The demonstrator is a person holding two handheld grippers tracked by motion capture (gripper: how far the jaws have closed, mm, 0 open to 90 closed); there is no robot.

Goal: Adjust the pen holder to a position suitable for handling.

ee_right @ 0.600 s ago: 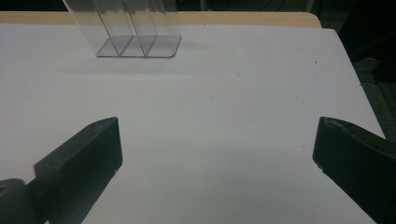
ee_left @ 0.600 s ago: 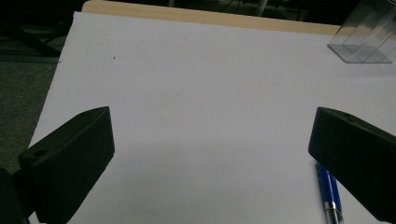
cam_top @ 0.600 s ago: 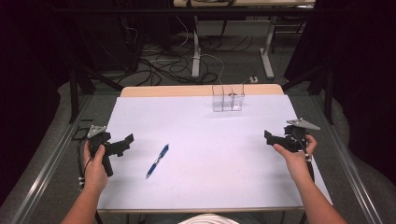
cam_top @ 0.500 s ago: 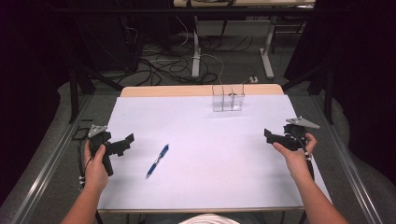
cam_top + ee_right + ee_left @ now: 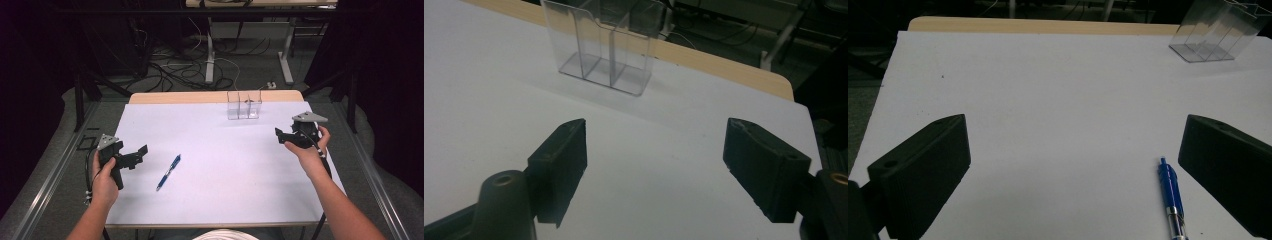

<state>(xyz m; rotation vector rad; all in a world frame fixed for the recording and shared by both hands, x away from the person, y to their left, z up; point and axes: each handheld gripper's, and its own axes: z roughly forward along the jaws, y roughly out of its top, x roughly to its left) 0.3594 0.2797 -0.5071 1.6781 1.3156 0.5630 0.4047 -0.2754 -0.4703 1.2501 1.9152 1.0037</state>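
A blue pen point(image 5: 168, 172) lies on the white sheet point(image 5: 225, 165), left of the middle, its tip toward the far right. My left gripper point(image 5: 140, 152) hovers just left of the pen, jaws spread wide with nothing between them. In the left gripper view the pen point(image 5: 1170, 192) lies close to the right jaw of that gripper point(image 5: 1073, 150). A clear plastic holder point(image 5: 244, 105) with compartments stands upright at the far edge. My right gripper point(image 5: 280, 136) is at the right side, open and empty. In the right gripper view the holder point(image 5: 601, 47) stands beyond the jaws of this gripper point(image 5: 654, 145).
The wooden tabletop point(image 5: 200, 97) shows as a strip behind the sheet. Metal rails point(image 5: 55, 170) run along both sides of the table. Cables and desk legs point(image 5: 210, 60) lie on the dark floor beyond. The left gripper view has the holder point(image 5: 1215, 30) at top right.
My right hand has shifted a little farther from me and leftward, toward the clear holder. The left hand and the pen have kept still.
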